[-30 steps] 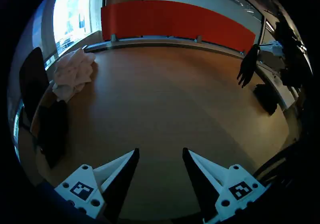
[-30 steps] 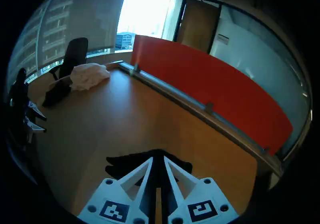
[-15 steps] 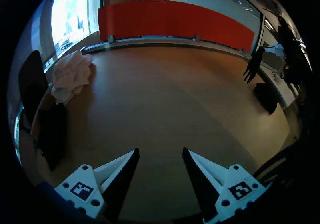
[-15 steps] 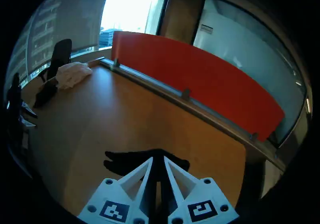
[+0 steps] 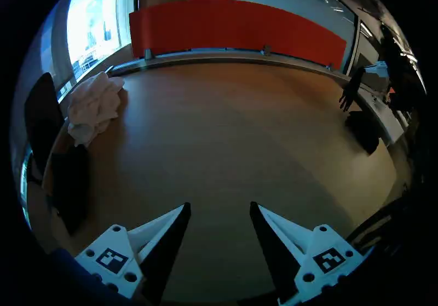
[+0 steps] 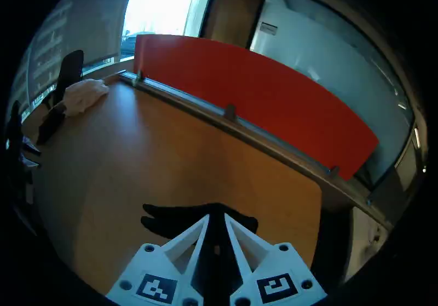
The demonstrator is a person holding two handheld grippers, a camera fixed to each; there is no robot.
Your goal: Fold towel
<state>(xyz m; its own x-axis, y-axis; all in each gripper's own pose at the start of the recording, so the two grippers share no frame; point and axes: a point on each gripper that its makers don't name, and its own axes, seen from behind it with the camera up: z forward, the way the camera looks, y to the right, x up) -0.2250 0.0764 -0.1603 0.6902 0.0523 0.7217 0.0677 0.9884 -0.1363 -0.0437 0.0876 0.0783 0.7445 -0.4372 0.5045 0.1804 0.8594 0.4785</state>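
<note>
At the far left edge of the brown wooden table, as seen in the left gripper view, a pale cream, crumpled towel heap is found, bunched in loose folds. Its long axis is laid along that table edge, running from near to far, toward the long red divider panel. One such heap is counted; the number of towels in it cannot be told. Three dark cloth shapes are seen as well: a left black lump just nearer than the heap, a right black lump at the table's opposite side, and a limp black cloth with a lobed edge. The last is pinched between the pressed-together fingers of the right gripper; in the right gripper view it is spread crosswise to the fingers, its lobes pointed left. The left gripper is held with fingers spread wide, nothing between them, above bare tabletop. One black chair is seen beside the heap.
</note>
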